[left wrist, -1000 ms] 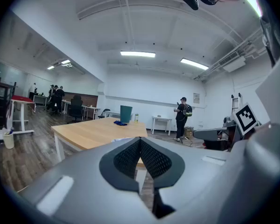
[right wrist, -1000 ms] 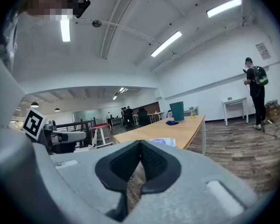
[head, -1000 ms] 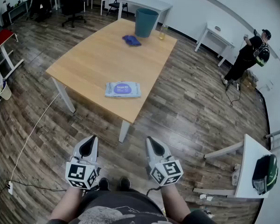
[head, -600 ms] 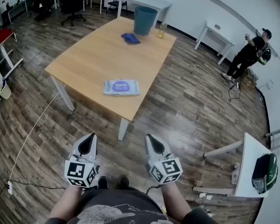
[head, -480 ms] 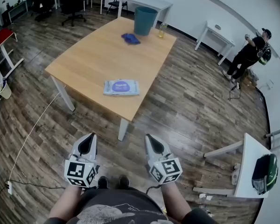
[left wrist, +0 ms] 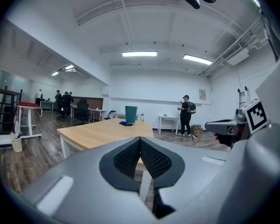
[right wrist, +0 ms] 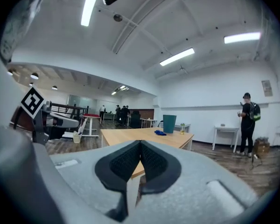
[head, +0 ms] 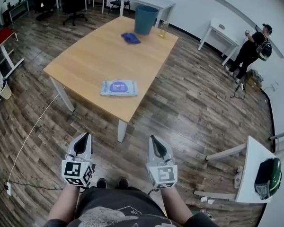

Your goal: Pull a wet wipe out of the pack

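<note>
Head view: the flat pale-blue plastic wet-wipe pack (head: 119,87) lies near the front edge of the light wooden table (head: 94,51), well apart from the left gripper (head: 83,140) and right gripper (head: 154,141). Left gripper view: jaws pressed together, nothing between them. Right gripper view: jaws likewise together, empty. No wipe is drawn yet; the approach, grip and pull are all left to do.
</note>
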Demonstrator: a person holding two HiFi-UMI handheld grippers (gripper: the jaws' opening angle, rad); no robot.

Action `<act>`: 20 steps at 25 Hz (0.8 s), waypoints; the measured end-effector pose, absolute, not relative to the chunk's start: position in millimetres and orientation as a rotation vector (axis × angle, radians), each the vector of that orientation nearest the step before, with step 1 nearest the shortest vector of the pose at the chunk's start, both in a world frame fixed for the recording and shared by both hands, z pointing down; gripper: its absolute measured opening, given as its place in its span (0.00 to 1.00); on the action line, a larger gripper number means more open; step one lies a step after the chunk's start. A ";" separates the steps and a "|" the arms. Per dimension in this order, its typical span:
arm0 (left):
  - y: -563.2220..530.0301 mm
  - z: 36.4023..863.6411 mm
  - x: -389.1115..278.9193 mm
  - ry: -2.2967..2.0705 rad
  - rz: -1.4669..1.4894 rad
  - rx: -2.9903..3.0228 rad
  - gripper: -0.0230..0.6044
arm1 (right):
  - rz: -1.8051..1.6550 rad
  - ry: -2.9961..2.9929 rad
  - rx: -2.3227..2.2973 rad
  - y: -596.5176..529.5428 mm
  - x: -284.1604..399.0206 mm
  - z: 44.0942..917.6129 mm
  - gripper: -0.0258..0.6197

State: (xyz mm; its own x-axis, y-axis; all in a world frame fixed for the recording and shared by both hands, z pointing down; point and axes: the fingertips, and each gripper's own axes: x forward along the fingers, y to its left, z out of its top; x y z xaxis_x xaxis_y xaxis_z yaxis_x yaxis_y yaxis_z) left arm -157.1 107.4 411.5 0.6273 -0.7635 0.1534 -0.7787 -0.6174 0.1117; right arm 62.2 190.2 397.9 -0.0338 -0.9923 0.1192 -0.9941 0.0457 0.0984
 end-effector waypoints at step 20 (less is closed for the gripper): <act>50.7 424.5 -138.6 -1.367 0.148 2.634 0.07 | 0.156 -2.192 2.046 141.0 95.4 426.6 0.02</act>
State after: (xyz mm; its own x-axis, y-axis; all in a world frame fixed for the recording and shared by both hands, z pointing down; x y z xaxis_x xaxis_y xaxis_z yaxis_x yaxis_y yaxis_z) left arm -138.6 50.7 424.5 0.5750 -0.8012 0.1656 -0.8181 -0.5655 0.1048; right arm 95.4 141.0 426.6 -0.0663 -0.9829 0.1715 -0.9973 0.0706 0.0189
